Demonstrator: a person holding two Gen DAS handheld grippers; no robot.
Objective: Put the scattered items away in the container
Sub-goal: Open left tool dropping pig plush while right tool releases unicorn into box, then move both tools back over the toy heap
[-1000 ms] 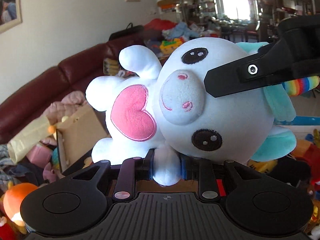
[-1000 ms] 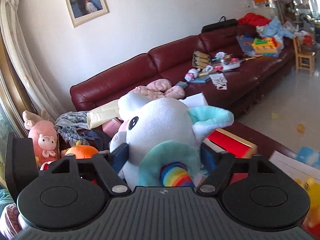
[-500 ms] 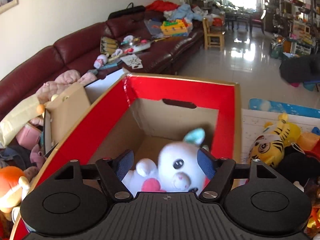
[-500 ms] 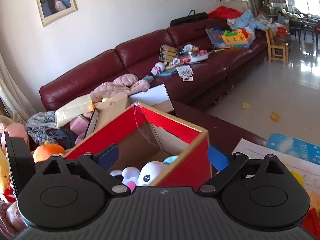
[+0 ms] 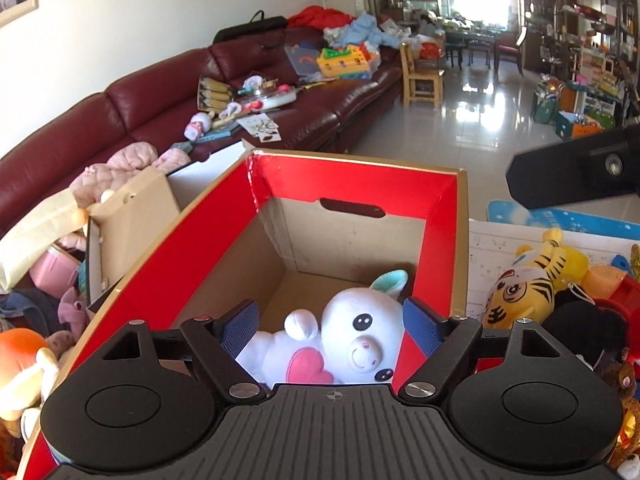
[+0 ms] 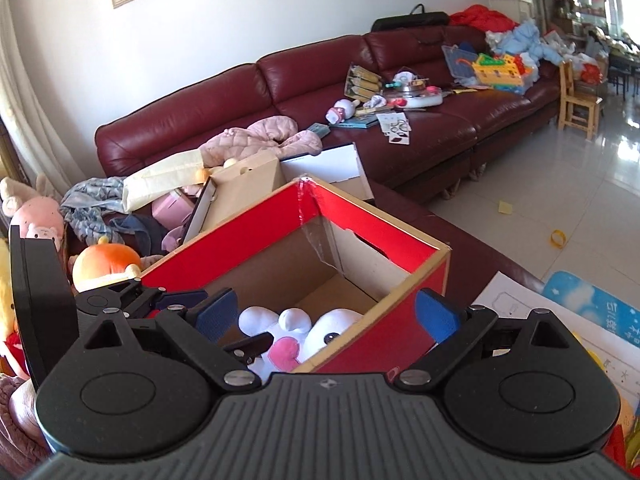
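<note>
Dropped out of both grippers since a second ago, the white plush unicorn (image 5: 340, 336) is now lying on the floor of the red cardboard box (image 5: 360, 184), toward its near right corner, pink heart facing up. The left gripper (image 5: 331, 326) is hovering above the box rim with its jaws opening; the plush is showing far below between the blue pads (image 5: 240, 326), untouched. The right gripper (image 6: 326, 316) is standing wide apart, holding nothing, straddling the box's near wall. A tiger plush (image 5: 524, 288) is lying outside at three o'clock of the box, an orange plush (image 6: 106, 260) at nine o'clock, and a maroon sofa (image 6: 320, 80) is stretching along at twelve.
</note>
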